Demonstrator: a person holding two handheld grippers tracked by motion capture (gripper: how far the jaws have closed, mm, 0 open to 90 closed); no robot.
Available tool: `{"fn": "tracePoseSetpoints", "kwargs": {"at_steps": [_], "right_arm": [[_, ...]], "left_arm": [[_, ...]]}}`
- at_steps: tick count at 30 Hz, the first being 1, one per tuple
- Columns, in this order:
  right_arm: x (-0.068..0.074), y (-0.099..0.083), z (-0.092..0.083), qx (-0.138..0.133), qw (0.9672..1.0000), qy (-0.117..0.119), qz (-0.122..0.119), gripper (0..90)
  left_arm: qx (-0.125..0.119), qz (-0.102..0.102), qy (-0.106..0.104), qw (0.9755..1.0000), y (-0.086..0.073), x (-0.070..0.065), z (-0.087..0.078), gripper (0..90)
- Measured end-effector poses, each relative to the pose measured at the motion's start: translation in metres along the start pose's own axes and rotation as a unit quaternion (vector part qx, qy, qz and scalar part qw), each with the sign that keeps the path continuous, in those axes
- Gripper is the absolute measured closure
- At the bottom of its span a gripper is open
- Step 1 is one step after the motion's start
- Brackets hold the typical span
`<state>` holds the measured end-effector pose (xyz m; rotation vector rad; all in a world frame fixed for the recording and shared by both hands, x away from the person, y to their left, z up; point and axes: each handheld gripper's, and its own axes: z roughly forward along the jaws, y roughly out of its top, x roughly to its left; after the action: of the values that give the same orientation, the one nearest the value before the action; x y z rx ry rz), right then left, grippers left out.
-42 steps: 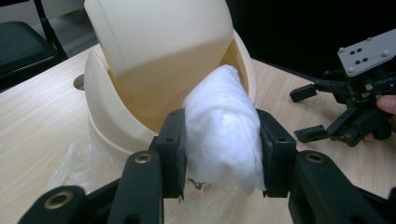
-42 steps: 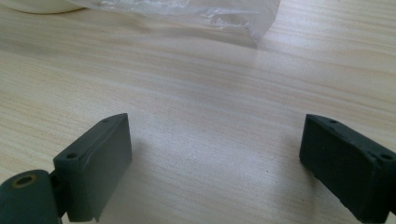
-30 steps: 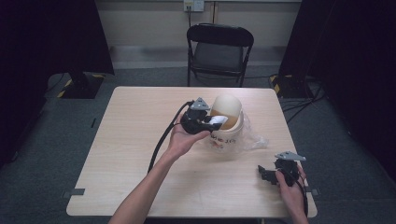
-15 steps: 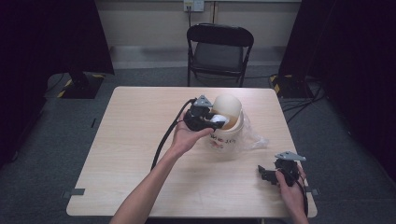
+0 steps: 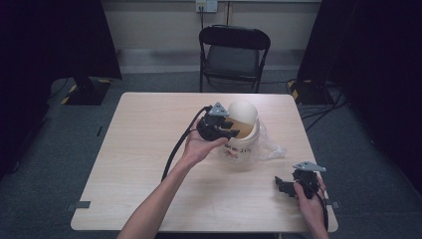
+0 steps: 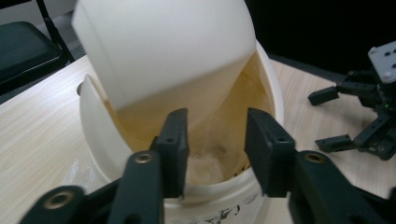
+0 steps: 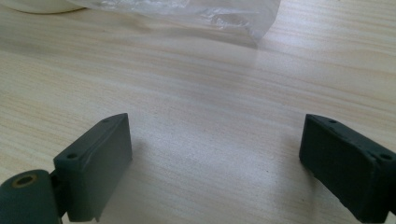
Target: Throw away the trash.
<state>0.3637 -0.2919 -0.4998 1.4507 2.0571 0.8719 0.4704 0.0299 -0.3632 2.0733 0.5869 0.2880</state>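
A white tub [image 5: 240, 148] with dark print on its side stands right of the table's middle. A white lid [image 5: 242, 111] leans tilted in its mouth, and the inner wall looks yellowish. My left gripper [image 5: 233, 130] hovers at the tub's near rim. Its jaws stand apart over the opening, with nothing between them. In the left gripper view the lid [image 6: 163, 46] rises behind the jaws of the left gripper [image 6: 217, 135], over the tub's rim [image 6: 93, 121]. My right gripper [image 5: 280, 185] rests near the table's front right corner, wide open over bare wood [image 7: 215, 149].
Crumpled clear plastic [image 5: 271, 148] lies against the tub's right side and reaches toward the right gripper [image 7: 205, 11]. The wooden table [image 5: 139, 149] has open room on its left half. A black folding chair [image 5: 234, 50] stands beyond the far edge.
My left gripper has edged a little farther in over the tub's rim. The right gripper has not moved.
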Motion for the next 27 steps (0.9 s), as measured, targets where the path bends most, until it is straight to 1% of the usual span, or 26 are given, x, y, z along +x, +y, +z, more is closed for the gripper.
{"fn": "tracePoseSetpoints", "kwargs": {"at_steps": [2,4,7,8,10,11,13,15,16,17,18,19,22,23,24,25,26,27], "right_arm": [[0.0,0.0,0.0,0.0,1.0,0.0,0.0,8.7],[0.0,0.0,0.0,0.0,1.0,0.0,0.0,8.8],[0.0,0.0,0.0,0.0,1.0,0.0,-0.001,8.7],[0.0,0.0,0.0,0.0,1.0,0.002,-0.001,8.7],[0.0,0.0,0.0,0.0,1.0,0.002,-0.001,8.7],[0.0,0.0,0.0,0.0,1.0,0.002,-0.001,8.7],[0.0,0.0,0.0,0.0,1.0,0.002,-0.002,8.7],[0.0,0.0,0.0,0.0,1.0,0.002,-0.001,8.7],[0.0,0.0,0.0,0.0,1.0,0.002,-0.001,8.7],[0.0,0.0,0.0,0.0,1.0,0.002,-0.002,8.7],[0.0,0.0,0.0,0.0,1.0,0.002,-0.002,8.7],[0.0,0.0,0.0,0.0,1.0,0.002,-0.002,8.7],[0.0,0.0,0.0,0.0,1.0,0.002,-0.001,8.7],[0.0,0.0,0.0,0.0,1.0,0.002,-0.001,8.7],[0.0,0.0,0.0,0.0,1.0,0.002,-0.001,8.7],[0.0,0.0,0.0,0.0,1.0,0.002,-0.002,8.7],[0.0,0.0,0.0,0.0,1.0,0.002,-0.001,8.7],[0.0,0.0,0.0,0.0,1.0,0.002,-0.001,8.7]], "left_arm": [[0.002,-0.001,-0.004,1.0,0.001,-0.001,0.004,63.0],[-0.001,-0.01,-0.007,0.9999,0.0,0.0,0.006,62.5],[-0.002,-0.018,-0.004,0.9998,0.001,0.002,0.005,52.9],[-0.006,-0.022,-0.003,0.9997,0.0,0.002,0.004,50.7],[-0.009,-0.024,-0.003,0.9997,0.001,0.002,0.002,46.1],[-0.017,-0.03,-0.002,0.9994,0.001,0.003,-0.003,44.0],[-0.018,-0.028,0.001,0.9994,0.001,0.004,-0.005,41.4],[-0.02,-0.032,0.009,0.9993,0.0,0.006,-0.013,38.2],[-0.02,-0.032,0.009,0.9993,0.0,0.006,-0.013,36.5],[-0.021,-0.032,0.011,0.9992,-0.001,0.007,-0.018,36.5],[-0.024,-0.035,0.017,0.999,-0.003,0.008,-0.022,33.7],[-0.025,-0.034,0.021,0.9989,-0.004,0.009,-0.024,33.1],[-0.024,-0.038,0.021,0.9988,-0.007,0.011,-0.029,31.5],[-0.02,-0.038,0.027,0.9987,-0.011,0.013,-0.033,30.6],[-0.02,-0.038,0.027,0.9987,-0.011,0.013,-0.033,30.1],[-0.025,-0.051,0.022,0.9982,-0.015,0.015,-0.037,29.7],[-0.025,-0.051,0.022,0.9982,-0.015,0.015,-0.037,29.7],[-0.021,-0.053,0.039,0.9976,-0.017,0.015,-0.04,29.7]]}}
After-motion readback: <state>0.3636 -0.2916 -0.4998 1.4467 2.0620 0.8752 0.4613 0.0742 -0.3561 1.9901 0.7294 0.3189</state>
